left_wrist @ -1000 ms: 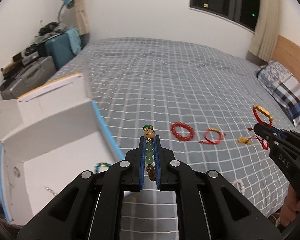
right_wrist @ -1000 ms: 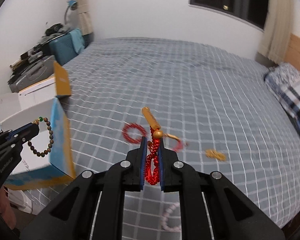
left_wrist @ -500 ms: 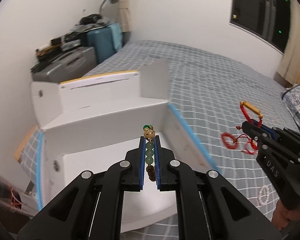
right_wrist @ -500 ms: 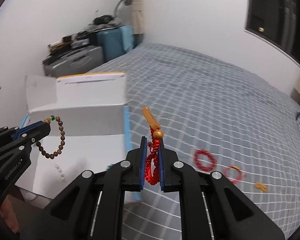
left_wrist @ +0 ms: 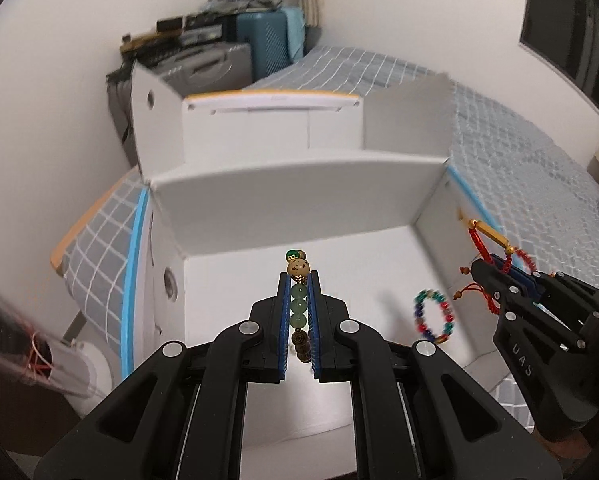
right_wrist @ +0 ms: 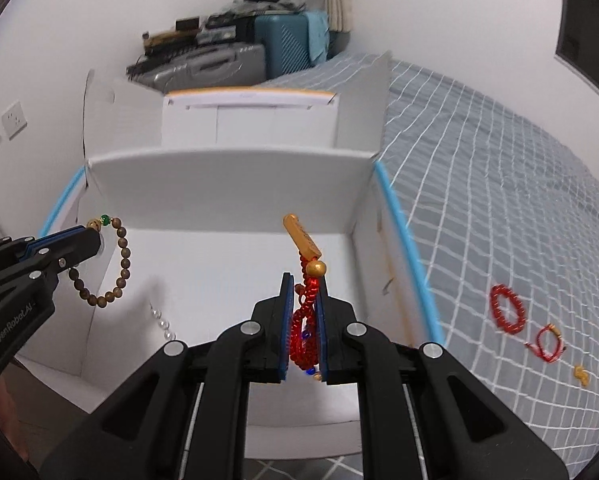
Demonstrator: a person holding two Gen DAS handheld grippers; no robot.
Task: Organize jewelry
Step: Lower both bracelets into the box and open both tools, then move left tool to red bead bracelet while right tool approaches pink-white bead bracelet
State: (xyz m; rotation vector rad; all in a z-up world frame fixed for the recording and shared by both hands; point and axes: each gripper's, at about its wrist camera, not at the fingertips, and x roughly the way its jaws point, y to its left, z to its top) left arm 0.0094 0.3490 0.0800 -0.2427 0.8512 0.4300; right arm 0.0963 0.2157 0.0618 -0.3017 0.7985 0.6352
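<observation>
My left gripper [left_wrist: 298, 280] is shut on a brown and green bead bracelet [left_wrist: 299, 308] and holds it over the open white box [left_wrist: 299, 196]. The bracelet hangs in a loop in the right wrist view [right_wrist: 115, 264]. My right gripper [right_wrist: 304, 280] is shut on a red cord bracelet with a gold tube [right_wrist: 305, 264], also above the box [right_wrist: 227, 188]; it shows at the right in the left wrist view [left_wrist: 495, 252]. A multicoloured bead bracelet [left_wrist: 435, 316] and a pale bead strand [right_wrist: 161, 320] lie in the box.
The box sits on a grey checked bed [right_wrist: 499, 160]. A red bead bracelet [right_wrist: 507, 308], a red cord bracelet [right_wrist: 545, 344] and a small gold piece [right_wrist: 579, 374] lie on the bed to the right. Suitcases [left_wrist: 219, 60] stand by the far wall.
Both grippers have swung left from over the bed to above the open box, each still holding its bracelet. The box now fills the middle of both views.
</observation>
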